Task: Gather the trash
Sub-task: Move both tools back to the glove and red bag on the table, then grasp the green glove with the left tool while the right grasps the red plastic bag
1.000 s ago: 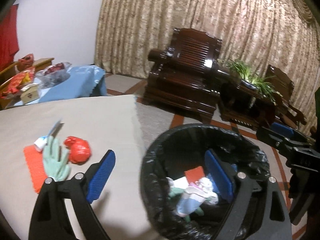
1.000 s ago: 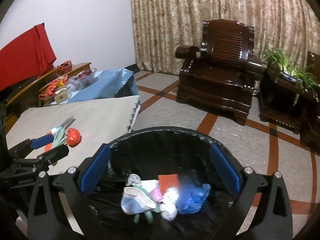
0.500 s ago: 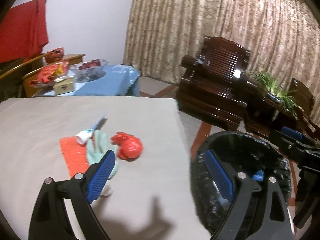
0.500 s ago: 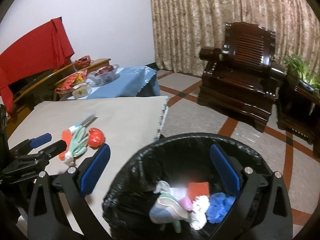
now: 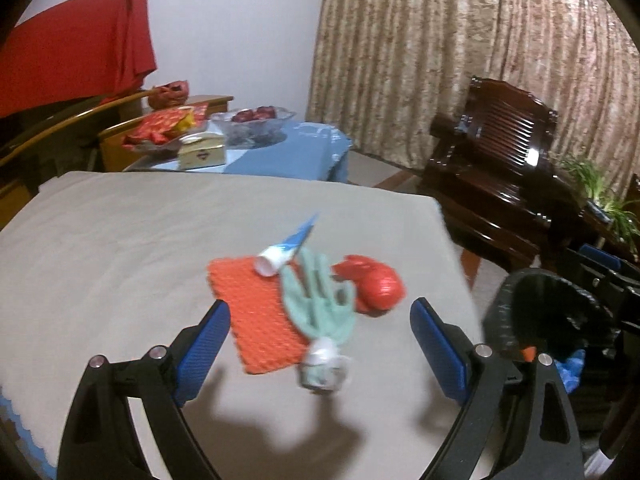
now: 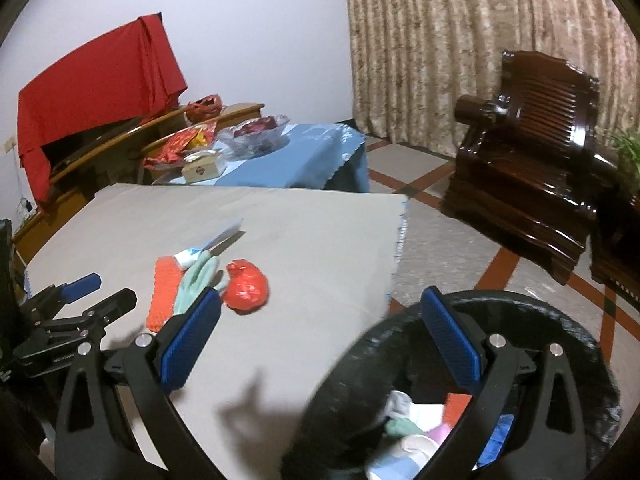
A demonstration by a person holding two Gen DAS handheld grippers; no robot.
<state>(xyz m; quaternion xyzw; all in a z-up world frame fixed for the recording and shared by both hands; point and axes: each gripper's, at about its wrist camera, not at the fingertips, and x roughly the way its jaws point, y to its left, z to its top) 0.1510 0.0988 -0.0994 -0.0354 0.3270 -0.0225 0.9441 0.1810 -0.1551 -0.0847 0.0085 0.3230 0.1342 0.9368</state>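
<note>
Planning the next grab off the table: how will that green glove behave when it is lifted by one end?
The green glove will probably droop, since it lies flat and limp, partly over the orange mat. It looks thin, so likely light. A blurred whitish piece sits at its cuff; whether it is attached is unclear, and it may come along or drop.

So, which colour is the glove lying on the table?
The glove is pale mint green; it shows best in the left wrist view.

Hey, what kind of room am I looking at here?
Most likely a home living room: a carved dark wooden armchair, long patterned curtains and a side table with a blue cloth holding a bowl and snacks.
</note>
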